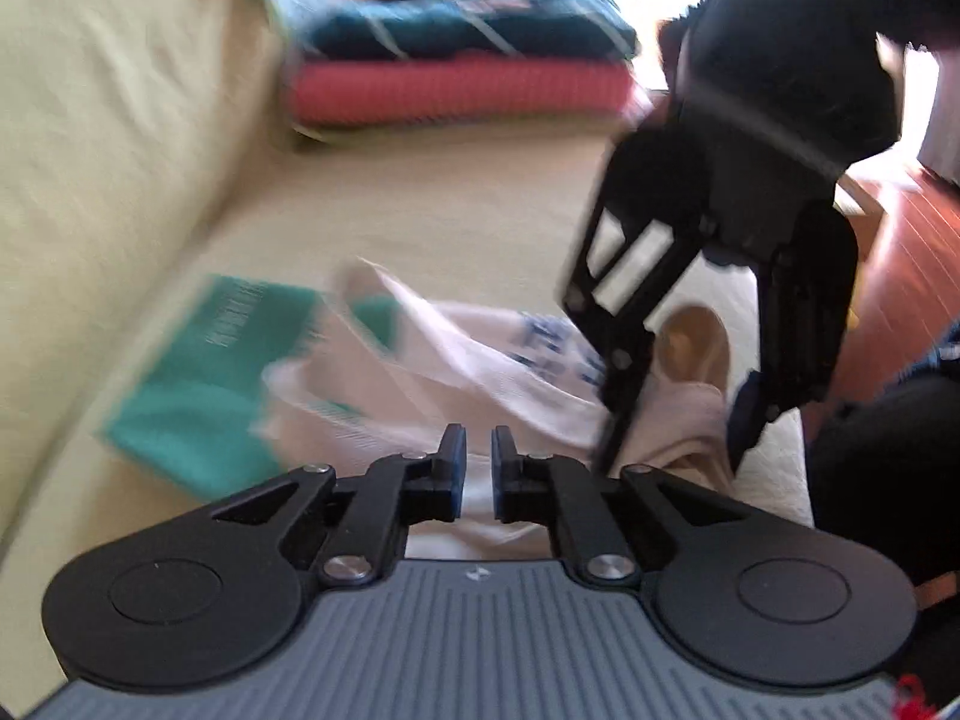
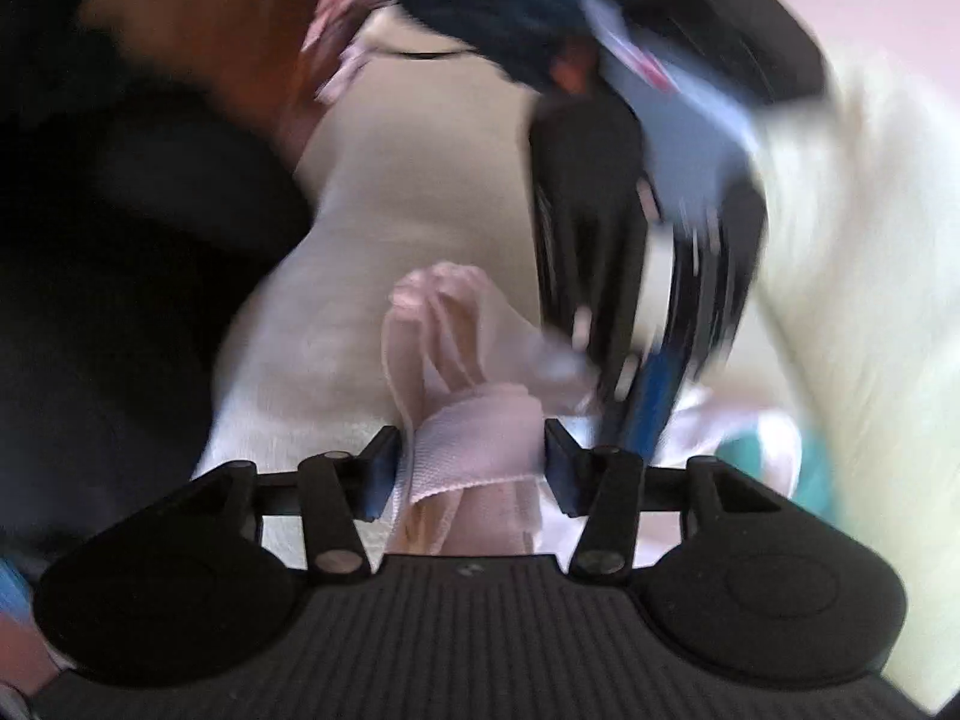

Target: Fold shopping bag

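Right up close in the left wrist view, the left gripper [image 1: 478, 468] has its jaws drawn narrow, a slim gap between the pads and only pale cloth lying beneath them, nothing clamped. Just beyond sits the shopping bag [image 1: 480, 372], a crumpled whitish fabric bag with blue print, lying on the cream sofa seat [image 1: 432, 204] with its long axis running from far left to near right. At its right end the right gripper [image 1: 678, 420] comes down from above, jaws partly apart and straddling a bunched fold of the bag. Over in the right wrist view, that bunch of pinkish cloth and handle straps [image 2: 474, 438] fills the gap between the pads; whether they press on it is lost in the blur. To the left lies a teal folded item [image 1: 198, 384]. Farther back, red and dark blue cushions [image 1: 462, 66] are stacked.
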Tool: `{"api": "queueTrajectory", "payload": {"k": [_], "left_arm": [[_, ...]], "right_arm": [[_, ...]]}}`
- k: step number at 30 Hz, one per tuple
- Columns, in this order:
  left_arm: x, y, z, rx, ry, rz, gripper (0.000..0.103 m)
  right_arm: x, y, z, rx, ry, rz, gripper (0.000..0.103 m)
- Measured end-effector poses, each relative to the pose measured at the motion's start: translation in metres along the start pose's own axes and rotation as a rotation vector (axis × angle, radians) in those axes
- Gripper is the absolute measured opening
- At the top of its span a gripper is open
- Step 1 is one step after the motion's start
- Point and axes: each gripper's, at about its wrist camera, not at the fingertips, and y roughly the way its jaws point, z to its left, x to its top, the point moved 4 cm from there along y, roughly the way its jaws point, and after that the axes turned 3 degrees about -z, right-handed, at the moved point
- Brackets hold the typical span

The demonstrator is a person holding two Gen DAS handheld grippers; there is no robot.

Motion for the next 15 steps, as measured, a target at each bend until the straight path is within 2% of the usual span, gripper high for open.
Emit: {"api": "queueTrajectory", "payload": {"k": [1, 2, 3, 5, 8, 11, 12, 13, 14, 15], "left_arm": [[-0.005, -0.009, 0.001, 0.021, 0.027, 0.017, 0.024], [-0.010, -0.018, 0.001, 0.043, 0.054, 0.034, 0.024], [-0.014, -0.022, 0.000, 0.052, 0.078, 0.053, 0.024], [-0.032, -0.026, -0.016, 0.036, 0.145, 0.126, 0.024], [-0.051, -0.029, -0.053, -0.012, 0.278, 0.190, 0.027], [-0.065, -0.025, -0.087, -0.042, 0.422, 0.209, 0.038], [-0.066, -0.022, -0.094, -0.029, 0.461, 0.204, 0.041], [-0.064, -0.019, -0.098, -0.007, 0.493, 0.195, 0.049], [-0.061, -0.015, -0.099, 0.038, 0.523, 0.155, 0.053], [-0.059, -0.014, -0.098, 0.062, 0.532, 0.132, 0.054]], "right_arm": [[0.000, 0.000, -0.009, 0.025, 0.081, -0.011, 0.041], [-0.002, 0.000, -0.029, 0.084, 0.238, -0.034, 0.041], [-0.005, 0.001, -0.041, 0.127, 0.321, -0.043, 0.041], [-0.009, 0.006, -0.050, 0.171, 0.358, -0.048, 0.040], [-0.005, 0.012, -0.050, 0.183, 0.311, -0.025, 0.040], [-0.008, 0.015, -0.054, 0.194, 0.347, -0.034, 0.040], [-0.008, 0.015, -0.056, 0.197, 0.360, -0.037, 0.040], [-0.009, 0.013, -0.055, 0.196, 0.365, -0.038, 0.040], [-0.010, 0.011, -0.054, 0.194, 0.367, -0.039, 0.040], [-0.010, 0.011, -0.054, 0.193, 0.366, -0.037, 0.040]]}}
